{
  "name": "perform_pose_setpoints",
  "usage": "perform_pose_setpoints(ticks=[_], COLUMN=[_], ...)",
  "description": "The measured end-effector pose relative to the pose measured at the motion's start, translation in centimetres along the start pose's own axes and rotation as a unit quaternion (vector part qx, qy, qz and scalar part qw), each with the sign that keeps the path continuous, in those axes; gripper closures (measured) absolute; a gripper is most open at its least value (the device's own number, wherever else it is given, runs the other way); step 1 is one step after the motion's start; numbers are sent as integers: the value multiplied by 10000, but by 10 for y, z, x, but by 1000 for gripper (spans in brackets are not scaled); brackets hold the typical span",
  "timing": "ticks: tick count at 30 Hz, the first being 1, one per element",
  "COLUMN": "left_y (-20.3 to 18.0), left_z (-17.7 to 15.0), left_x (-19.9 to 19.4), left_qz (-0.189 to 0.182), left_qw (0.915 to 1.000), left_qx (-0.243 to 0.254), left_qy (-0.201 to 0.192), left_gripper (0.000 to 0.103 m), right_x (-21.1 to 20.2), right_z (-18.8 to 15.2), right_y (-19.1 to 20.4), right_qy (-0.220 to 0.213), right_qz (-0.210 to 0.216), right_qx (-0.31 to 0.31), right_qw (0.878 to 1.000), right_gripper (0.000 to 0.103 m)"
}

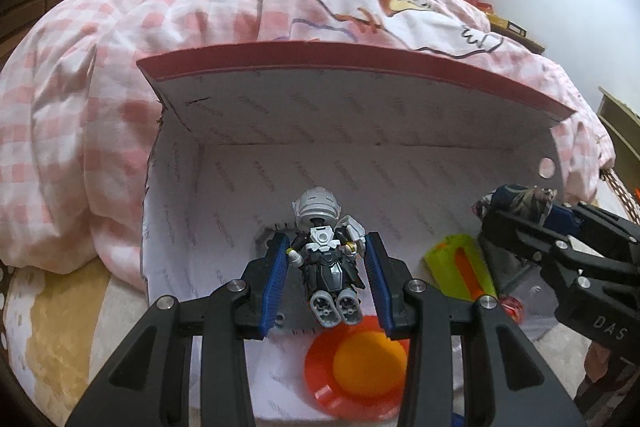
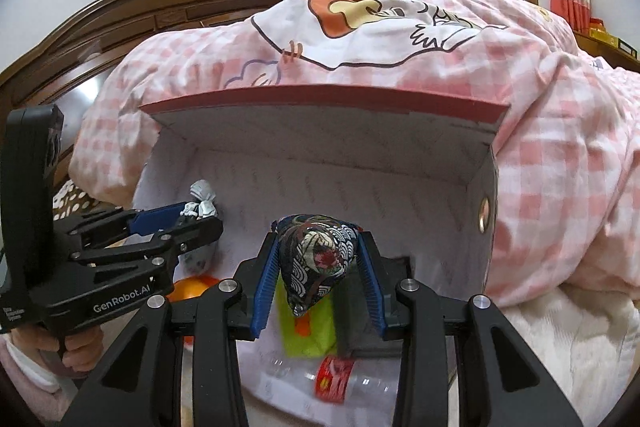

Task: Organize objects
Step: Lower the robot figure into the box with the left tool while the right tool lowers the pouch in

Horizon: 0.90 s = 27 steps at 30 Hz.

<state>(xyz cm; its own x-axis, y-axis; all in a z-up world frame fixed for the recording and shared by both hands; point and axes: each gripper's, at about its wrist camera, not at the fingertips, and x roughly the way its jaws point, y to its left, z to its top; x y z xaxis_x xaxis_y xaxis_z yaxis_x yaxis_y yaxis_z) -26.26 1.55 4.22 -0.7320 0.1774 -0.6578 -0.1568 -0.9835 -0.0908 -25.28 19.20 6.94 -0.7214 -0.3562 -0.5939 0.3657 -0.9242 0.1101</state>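
Over the open cardboard box [image 1: 400,163], the left gripper [image 1: 327,279] clamps a grey robot figure [image 1: 328,259] while the right gripper [image 2: 318,275] pinches a patterned fabric pouch [image 2: 316,259] (both narrowly parted around their loads).

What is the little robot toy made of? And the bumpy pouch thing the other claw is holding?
The robot toy looks like hard plastic: smooth grey and white parts with sharp moulded edges. The pouch looks like woven cloth, maybe brocade: a stitched wave and flower pattern, soft bulging sides. What fills it cannot be seen.
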Motion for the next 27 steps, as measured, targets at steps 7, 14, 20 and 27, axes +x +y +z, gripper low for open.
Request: perform_pose_setpoints(ticks=[7, 14, 20, 27], left_y=[0, -6, -8, -9], left_z=[0, -2, -4, -11], left_x=[13, 15, 19, 17], left_qz=[108, 242, 330, 236], left_qw=[9999, 9995, 9990, 9993], left_qx=[16, 167, 279, 287], left_qy=[-29, -83, -80, 110], left_gripper=[65, 65, 64, 63], right_x=[22, 30, 31, 25], right_z=[-1, -3, -4, -7], right_y=[-6, -4, -7, -12], right_qy=[101, 138, 173, 305], right_qz=[-22, -10, -20, 22], right_qx=[2, -8, 48, 292], right_qw=[9999, 9999, 9998, 9991], right_gripper=[64, 64, 64, 64])
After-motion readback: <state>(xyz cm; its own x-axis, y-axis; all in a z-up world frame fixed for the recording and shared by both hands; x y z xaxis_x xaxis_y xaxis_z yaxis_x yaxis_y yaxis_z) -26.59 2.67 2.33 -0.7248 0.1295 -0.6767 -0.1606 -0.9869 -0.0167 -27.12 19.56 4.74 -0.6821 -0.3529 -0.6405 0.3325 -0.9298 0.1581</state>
